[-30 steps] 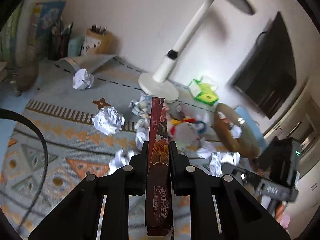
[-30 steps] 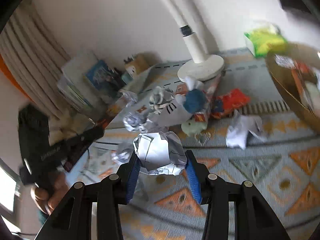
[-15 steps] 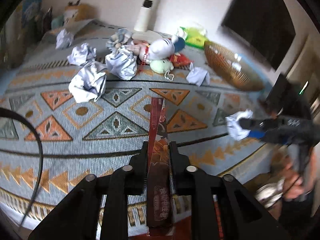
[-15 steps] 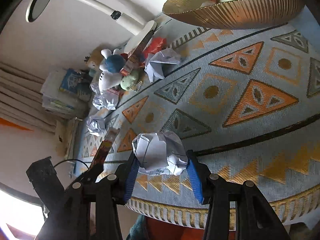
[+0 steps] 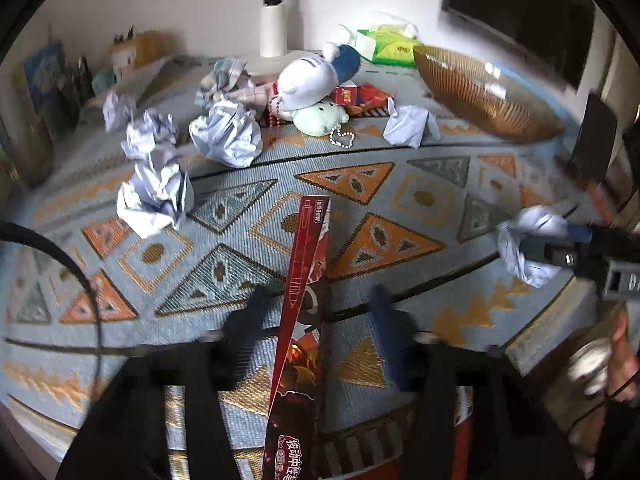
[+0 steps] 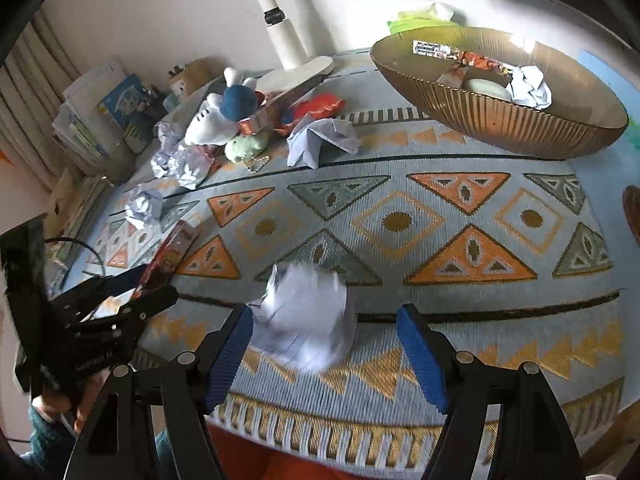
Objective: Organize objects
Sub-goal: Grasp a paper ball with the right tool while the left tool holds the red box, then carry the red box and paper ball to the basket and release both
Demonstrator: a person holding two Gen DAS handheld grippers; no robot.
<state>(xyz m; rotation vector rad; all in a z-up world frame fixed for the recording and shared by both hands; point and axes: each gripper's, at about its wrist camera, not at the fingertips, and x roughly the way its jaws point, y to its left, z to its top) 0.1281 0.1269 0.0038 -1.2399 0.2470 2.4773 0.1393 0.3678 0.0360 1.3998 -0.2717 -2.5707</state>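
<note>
A long red pen box (image 5: 306,280) stands tilted between the fingers of my left gripper (image 5: 318,308), over the patterned table cloth (image 5: 420,200). The jaws are opening and neither pad presses on the box. A crumpled white paper ball (image 6: 308,316), blurred, lies between the blue pads (image 6: 420,344) of my right gripper (image 6: 324,316). Those jaws are opening too, with a wide gap on the ball's right side. Each gripper shows in the other's view: the left gripper (image 6: 120,304) at the left edge, the right gripper (image 5: 576,252) at the right edge.
A ribbed golden bowl (image 6: 500,128) at the back right holds wrappers and a paper ball. Plush toys (image 5: 308,80), snack packets and several crumpled papers (image 5: 156,196) are heaped by a white lamp base (image 6: 296,70). Books (image 6: 88,112) stack at the back left. The table's front edge runs just below both grippers.
Both grippers' jaws have spread apart. The red box, clamped before, now leans loose between the left fingers. The paper ball has come free of the blue pads and is blurred.
</note>
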